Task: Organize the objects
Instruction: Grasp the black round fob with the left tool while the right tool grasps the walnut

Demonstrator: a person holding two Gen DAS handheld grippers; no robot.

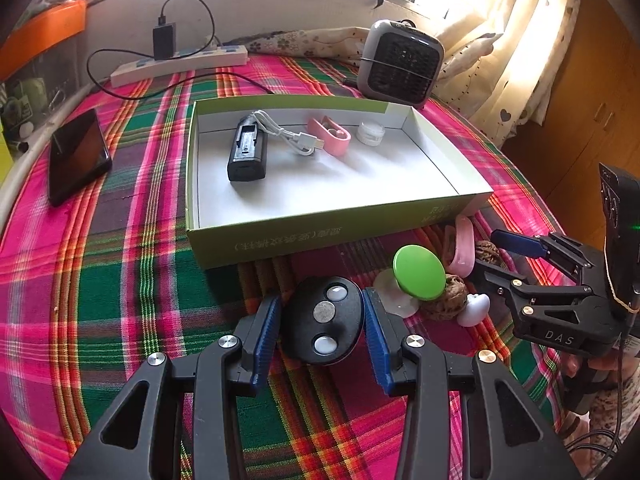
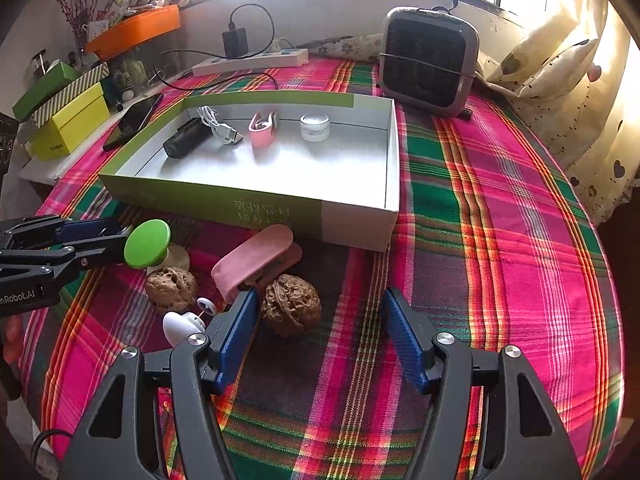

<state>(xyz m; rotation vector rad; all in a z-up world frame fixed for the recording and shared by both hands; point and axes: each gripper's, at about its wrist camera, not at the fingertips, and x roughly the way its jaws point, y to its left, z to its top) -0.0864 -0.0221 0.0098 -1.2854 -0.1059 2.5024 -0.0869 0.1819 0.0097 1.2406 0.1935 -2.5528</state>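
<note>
black oval piece (image 1: 324, 320): between my left gripper (image 1: 324, 334) pads, blue pads touching both its sides, so I read it as gripped; it sits low over the plaid cloth (image 1: 120, 280), in front of the box
left jaws: about half closed, clamped on the oval piece
right gripper (image 2: 320, 340): jaws wide, nothing between the pads; the left pad sits just beside a walnut (image 2: 291, 304), I can't tell if it touches
loose pile: in front of the box's near wall, between my two grippers: green round cap (image 2: 147, 243), second walnut (image 2: 171, 289), pink clip (image 2: 254, 262), small white piece (image 2: 182, 326)
green cap: just beside the left gripper's fingertips in the right view
box (image 1: 320, 236): green outside, white inside, open top, middle of the table
inside box: all along the far wall: black charger (image 1: 247, 150), white cable (image 1: 284, 134), another pink clip (image 1: 330, 136), small white jar (image 1: 371, 132)
phone (image 1: 76, 156): flat on the cloth, left of the box
small heater (image 1: 400, 64): behind the box's far right corner
power strip (image 1: 180, 66): far edge, black adapter plugged in
</note>
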